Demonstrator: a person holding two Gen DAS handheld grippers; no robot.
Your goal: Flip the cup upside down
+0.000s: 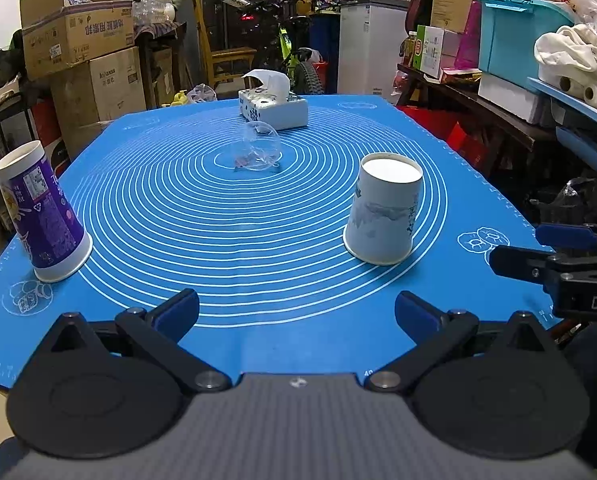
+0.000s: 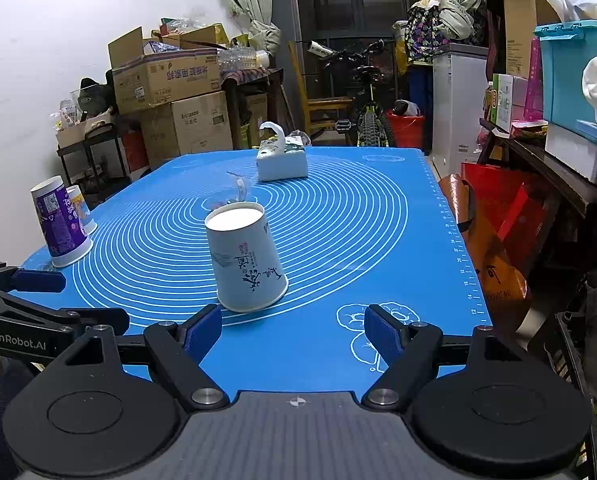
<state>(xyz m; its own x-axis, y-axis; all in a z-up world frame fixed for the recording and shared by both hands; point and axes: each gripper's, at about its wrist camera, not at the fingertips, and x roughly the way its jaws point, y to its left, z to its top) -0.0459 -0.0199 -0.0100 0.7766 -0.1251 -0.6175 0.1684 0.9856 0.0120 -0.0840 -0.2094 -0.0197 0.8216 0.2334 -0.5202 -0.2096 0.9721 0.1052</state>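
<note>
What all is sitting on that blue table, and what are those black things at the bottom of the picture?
White paper cup with ink drawing: one, white, upside down on the mat, near side, right of centre.
Purple paper cup: one, purple and white, upside down at the mat's left edge.
Small yellow-and-blue paper cup: one, just behind the purple cup, seen only from the right wrist.
Clear glass cup: one, transparent, at the centre of the rings; its pose is hard to read.
White tissue box: one, white, far end of the mat, a tissue sticking up.
Blue ringed silicone mat: one, blue with white circles, covering the table.
Left gripper: black with blue pads, open, empty.
Right gripper: same, open, empty.
</note>
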